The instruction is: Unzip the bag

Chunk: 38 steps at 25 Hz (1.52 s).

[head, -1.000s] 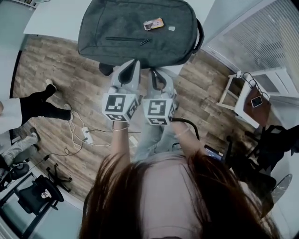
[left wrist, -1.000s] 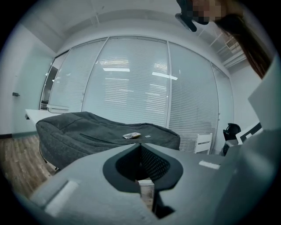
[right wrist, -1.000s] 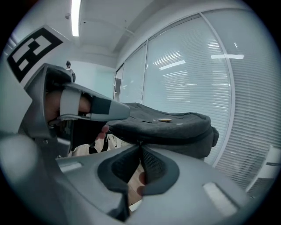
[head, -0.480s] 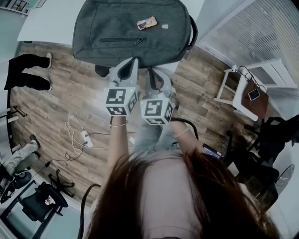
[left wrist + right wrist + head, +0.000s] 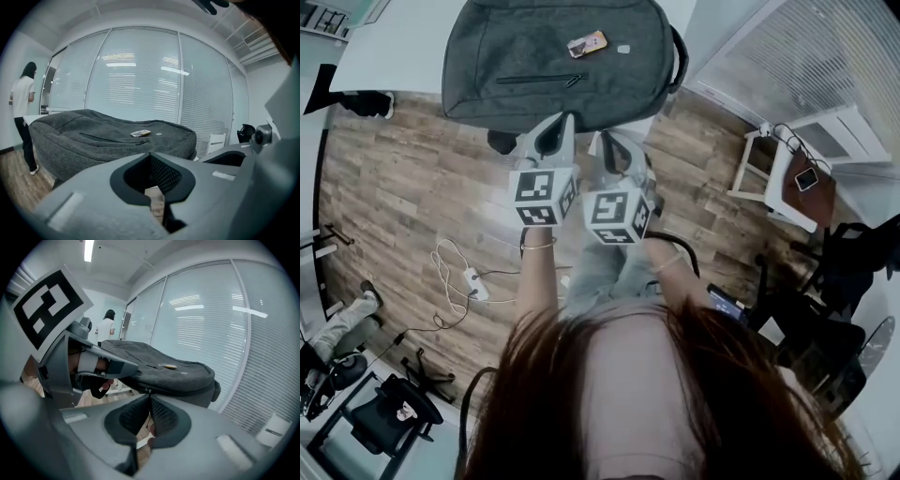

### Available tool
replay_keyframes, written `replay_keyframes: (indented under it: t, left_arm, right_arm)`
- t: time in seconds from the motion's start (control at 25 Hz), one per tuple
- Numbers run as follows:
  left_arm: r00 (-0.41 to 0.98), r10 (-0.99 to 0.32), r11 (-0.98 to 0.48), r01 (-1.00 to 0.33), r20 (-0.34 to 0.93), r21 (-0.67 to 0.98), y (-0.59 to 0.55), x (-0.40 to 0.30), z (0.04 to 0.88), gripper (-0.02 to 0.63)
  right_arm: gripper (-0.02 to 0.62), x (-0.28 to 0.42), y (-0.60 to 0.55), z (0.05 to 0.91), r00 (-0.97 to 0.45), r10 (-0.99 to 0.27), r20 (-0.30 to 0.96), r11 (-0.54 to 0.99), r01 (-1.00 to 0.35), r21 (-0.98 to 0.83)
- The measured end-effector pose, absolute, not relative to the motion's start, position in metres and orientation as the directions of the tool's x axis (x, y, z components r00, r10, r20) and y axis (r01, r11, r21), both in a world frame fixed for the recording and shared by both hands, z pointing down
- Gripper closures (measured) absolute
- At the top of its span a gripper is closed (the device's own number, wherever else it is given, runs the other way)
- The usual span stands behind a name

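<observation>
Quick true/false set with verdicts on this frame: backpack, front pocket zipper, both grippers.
1. The gray backpack lies on the white table. True.
2. The left gripper has its jaws clamped on the zipper pull. False: its jaws are together and empty, short of the backpack.
3. The front pocket zipper is closed. True.
4. The right gripper has its jaws wide apart. False: they are together, with nothing between them.
</observation>
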<state>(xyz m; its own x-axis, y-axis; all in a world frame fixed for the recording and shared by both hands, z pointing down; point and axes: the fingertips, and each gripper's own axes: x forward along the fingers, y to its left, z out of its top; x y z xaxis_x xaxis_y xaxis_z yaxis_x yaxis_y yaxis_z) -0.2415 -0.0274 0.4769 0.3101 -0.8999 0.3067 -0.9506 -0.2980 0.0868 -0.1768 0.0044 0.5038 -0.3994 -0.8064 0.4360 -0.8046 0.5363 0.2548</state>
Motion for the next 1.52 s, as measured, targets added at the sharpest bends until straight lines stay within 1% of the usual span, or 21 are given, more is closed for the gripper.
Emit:
replay_keyframes:
  t: [0.8, 1.52]
  left_arm:
    - [0.326, -0.896, -0.304, -0.945, 0.300, 0.120, -0.025, -0.244, 0.477, 0.597]
    - [0.290, -0.919, -0.279, -0.957, 0.268, 0.081, -0.023, -0.242, 0.478, 0.597]
  right_arm:
    - [0.584, -0.159, -0.001, 0.498, -0.294, -0.832, 0.471, 0.464, -0.835, 0.298]
    - [0.584, -0.131, -0.012, 0.493, -0.345, -0.810, 0.474, 0.522, -0.792, 0.316]
